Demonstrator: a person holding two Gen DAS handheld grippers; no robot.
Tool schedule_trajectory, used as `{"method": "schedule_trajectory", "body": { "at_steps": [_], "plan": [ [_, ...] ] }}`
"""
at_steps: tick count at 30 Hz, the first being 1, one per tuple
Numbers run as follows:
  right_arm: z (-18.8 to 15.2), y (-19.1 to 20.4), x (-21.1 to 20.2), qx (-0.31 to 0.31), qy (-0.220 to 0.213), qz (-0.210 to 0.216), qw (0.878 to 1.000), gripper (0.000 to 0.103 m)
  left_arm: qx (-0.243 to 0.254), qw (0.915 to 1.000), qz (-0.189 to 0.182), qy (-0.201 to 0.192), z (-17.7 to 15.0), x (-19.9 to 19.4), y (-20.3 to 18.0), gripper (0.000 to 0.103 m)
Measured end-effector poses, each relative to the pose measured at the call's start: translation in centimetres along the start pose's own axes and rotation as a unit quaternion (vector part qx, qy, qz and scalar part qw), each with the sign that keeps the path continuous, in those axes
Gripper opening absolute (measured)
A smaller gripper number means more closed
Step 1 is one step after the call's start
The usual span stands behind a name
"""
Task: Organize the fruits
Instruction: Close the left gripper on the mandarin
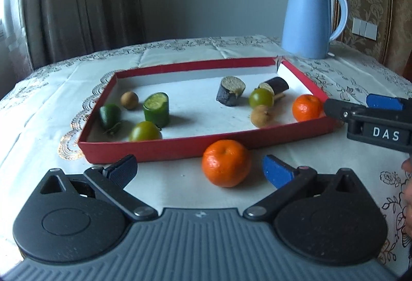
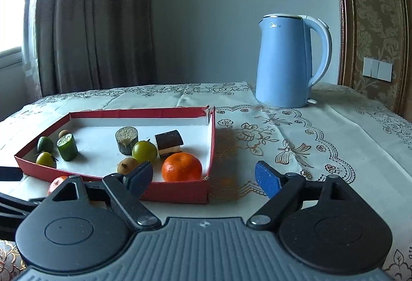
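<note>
A counter (image 2: 322, 131) draped in a pale embroidered cloth stands before a grey wall, with brown curtains (image 2: 97, 23) at the left and patterned wallpaper at the right.

On it lies a shallow red tray (image 1: 159, 149) with a white floor, one far corner torn open. Inside, at the near right corner, sits an orange tangerine (image 1: 307, 107), close to both the near wall and the right wall. Just left of it lie a small brown longan (image 1: 261, 116) and a round green fruit (image 1: 260, 98), with two dark-skinned cut pieces (image 1: 230, 91) behind them. Toward the tray's left end stand a cut green cylinder (image 1: 156, 109), another brown longan (image 1: 129, 100), a dark green piece (image 1: 110, 116) and a second green fruit (image 1: 144, 131) against the near wall.

Outside the tray, on the cloth just in front of its near wall, rests a second tangerine (image 1: 226, 163). The left gripper (image 1: 199, 171) points at it with jaws spread wide; the fruit sits ahead of the gap, nearer the blue right pad, touching neither pad.

The right gripper (image 2: 203, 176) hovers at the tray's near right corner, jaws spread wide and empty, its left finger overlapping the tray's near wall in its own view. From the left wrist view, the same tool reaches in from the right edge, its tip just beside the tray's right wall near the tangerine inside.

A light blue kettle (image 2: 288, 62) stands well behind the tray, at the back right of the counter.
</note>
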State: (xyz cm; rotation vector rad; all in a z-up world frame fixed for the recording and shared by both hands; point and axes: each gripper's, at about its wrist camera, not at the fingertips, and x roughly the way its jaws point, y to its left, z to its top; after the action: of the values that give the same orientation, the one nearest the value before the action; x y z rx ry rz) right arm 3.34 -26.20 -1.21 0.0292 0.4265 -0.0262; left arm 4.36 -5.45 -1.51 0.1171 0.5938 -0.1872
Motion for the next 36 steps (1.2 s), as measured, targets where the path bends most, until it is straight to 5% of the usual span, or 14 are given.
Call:
{"method": "schedule_trajectory", "body": {
  "at_steps": [4, 9, 30, 36],
  "plan": [
    [-0.1, 0.1, 0.1, -0.001, 0.001, -0.003, 1.0, 0.087, -0.002, 1.0, 0.005, 0.005, 0.0, 0.6, -0.1, 0.103],
    [-0.1, 0.1, 0.1, 0.0, 0.004, -0.001, 1.0, 0.087, -0.007, 0.9997, -0.002, 0.022, 0.0, 1.2, 0.1, 0.085],
    [-0.2, 0.2, 0.6, 0.001, 0.017, 0.003, 1.0, 0.087, 0.026, 0.9988, -0.037, 0.022, -0.5, 1.6, -1.1, 0.041],
    [-0.3, 0.3, 0.6, 0.0, 0.018, 0.002, 1.0, 0.087, 0.027, 0.9988, -0.037, 0.019, -0.6, 1.4, -1.2, 0.039]
  ]
}}
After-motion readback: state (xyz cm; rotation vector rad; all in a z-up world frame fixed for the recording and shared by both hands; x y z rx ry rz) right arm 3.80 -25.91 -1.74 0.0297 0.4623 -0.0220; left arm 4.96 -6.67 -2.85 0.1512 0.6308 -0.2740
